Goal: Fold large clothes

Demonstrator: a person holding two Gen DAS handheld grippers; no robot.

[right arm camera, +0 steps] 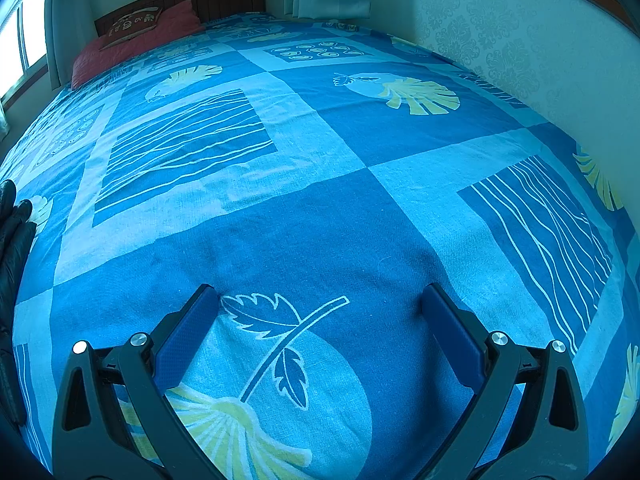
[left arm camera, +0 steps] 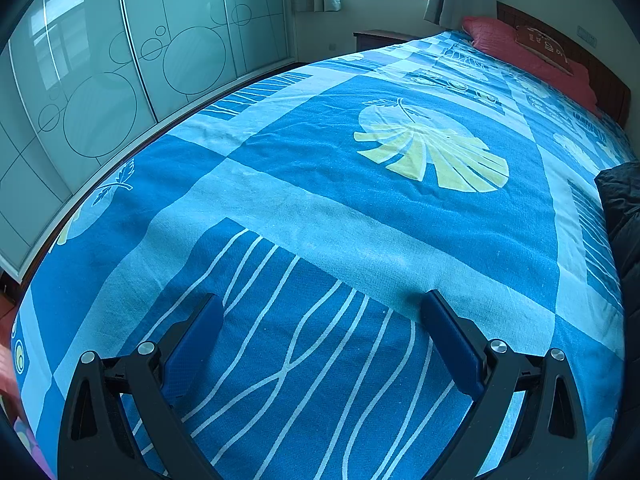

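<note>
Fabric of the blue patterned bedspread [left arm camera: 320,208] fills both views, lying flat and smooth across the bed, and no garment is spread out on it. The only likely clothing is a dark, shiny garment [left arm camera: 620,200] bunched at the right edge of the left wrist frame, which shows again at the left edge of the right wrist frame [right arm camera: 14,248]; it sits between the two grippers and neither touches it. The left gripper [left arm camera: 322,304] hovers over the wavy-line panel with its jaws spread wide and nothing between them. The right gripper [right arm camera: 320,296] hangs over the leaf print, likewise wide and empty. A red pillow [left arm camera: 520,52] lies by the headboard toward the upper right. The fold looks not yet begun: this reads as the reach stage. Next, both grippers would need to turn inward toward the dark garment, take hold, and drag it onto the open bedspread.
</note>
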